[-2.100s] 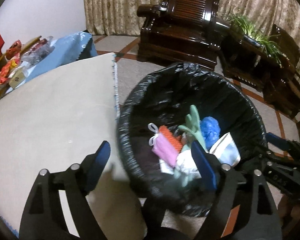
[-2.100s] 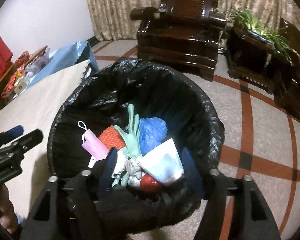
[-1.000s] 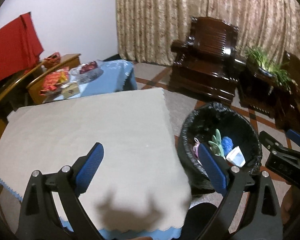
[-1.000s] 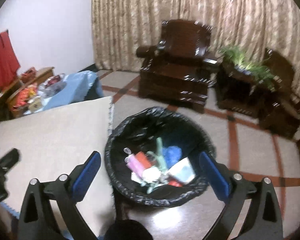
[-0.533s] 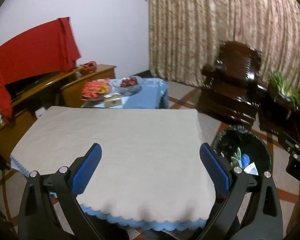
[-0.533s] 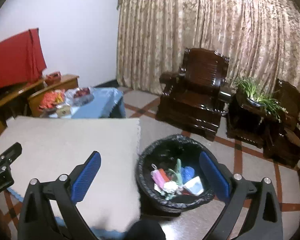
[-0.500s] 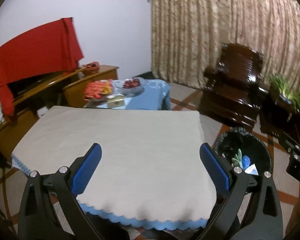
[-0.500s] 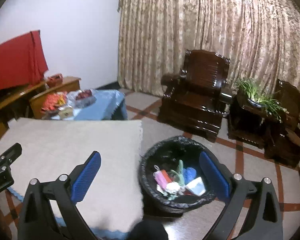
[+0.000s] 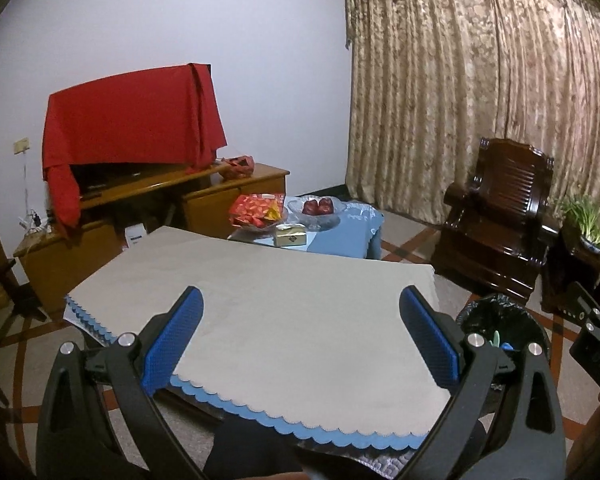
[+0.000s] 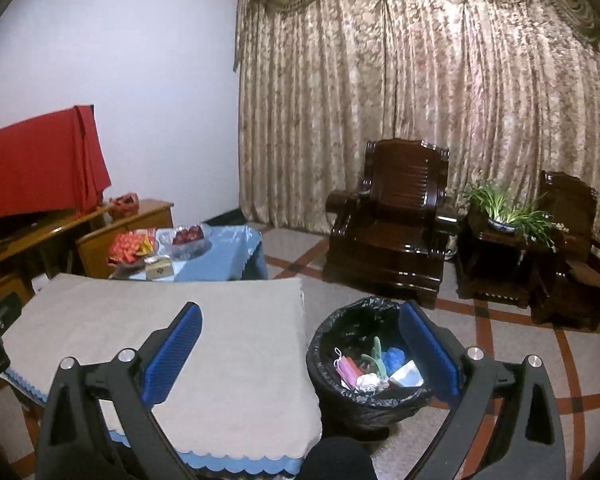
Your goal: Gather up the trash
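Black-lined trash bin [image 10: 370, 396] held a pink mask [image 10: 349, 368], green glove [image 10: 376, 354] and blue wad.
Left gripper [image 9: 300, 338] and right gripper [image 10: 300, 354] gaped wide, empty; only the right view showed the bin's contents clearly.

We were in a home's sitting room. Heavy patterned curtains [image 10: 440, 100] with a swagged top covered the far wall. A carved dark wooden armchair [image 10: 392, 220] stood before them, a potted plant [image 10: 508, 212] on a small stand to its right. On the left, a wooden cabinet [image 9: 148, 204] carried something draped in red cloth [image 9: 132, 116]. A low table [image 9: 340, 228] held a dish of fruit [image 9: 318, 208] and snack packets [image 9: 256, 210].
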Tool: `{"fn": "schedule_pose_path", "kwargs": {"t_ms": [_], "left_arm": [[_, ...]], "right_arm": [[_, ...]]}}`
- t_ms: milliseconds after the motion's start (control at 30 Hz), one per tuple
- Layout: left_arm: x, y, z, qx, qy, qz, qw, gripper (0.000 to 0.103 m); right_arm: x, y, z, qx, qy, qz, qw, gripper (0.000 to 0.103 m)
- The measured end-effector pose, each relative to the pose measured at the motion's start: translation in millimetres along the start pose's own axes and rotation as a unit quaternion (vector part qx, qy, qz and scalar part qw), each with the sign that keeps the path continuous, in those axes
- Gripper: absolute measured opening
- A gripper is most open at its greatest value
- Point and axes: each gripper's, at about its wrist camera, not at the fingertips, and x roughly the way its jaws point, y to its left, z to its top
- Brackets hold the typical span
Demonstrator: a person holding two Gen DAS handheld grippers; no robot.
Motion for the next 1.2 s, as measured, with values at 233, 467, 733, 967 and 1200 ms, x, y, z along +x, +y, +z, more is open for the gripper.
{"fn": "schedule_pose_path", "kwargs": {"t_ms": [233, 467, 733, 967, 1200], "left_arm": [[-33.9, 22.4, -2.8, -0.022, -0.024, 0.029, 0.9990, 0.096], [-50.3, 34.5, -2.7, -0.027, -0.032, 0.043, 0.9982, 0.096], [-49.8, 40.5, -5.3, -0.034, -0.027, 0.056, 0.9975, 0.096], [-48.3, 38.6, -5.7, -0.030, -0.023, 0.060, 0.9975, 0.096], [-49.7, 34.8, -5.6, -0.027, -0.022, 0.058, 0.9977, 0.096]], "right_arm": [[-33.6, 8.5, 2.3, -0.007, -0.033, 0.005, 0.999, 0.097], [-38.6, 15.4, 1.9, -0.013, -0.032, 0.013, 0.999, 0.097], [-33.9, 11.6, -2.2, -0.009, -0.022, 0.013, 1.000, 0.097], [-31.1, 3.2, -5.4, 0.003, -0.015, 0.009, 1.000, 0.097], [-29.8, -2.2, -6.6, 0.007, -0.011, 0.005, 1.000, 0.097]]}}
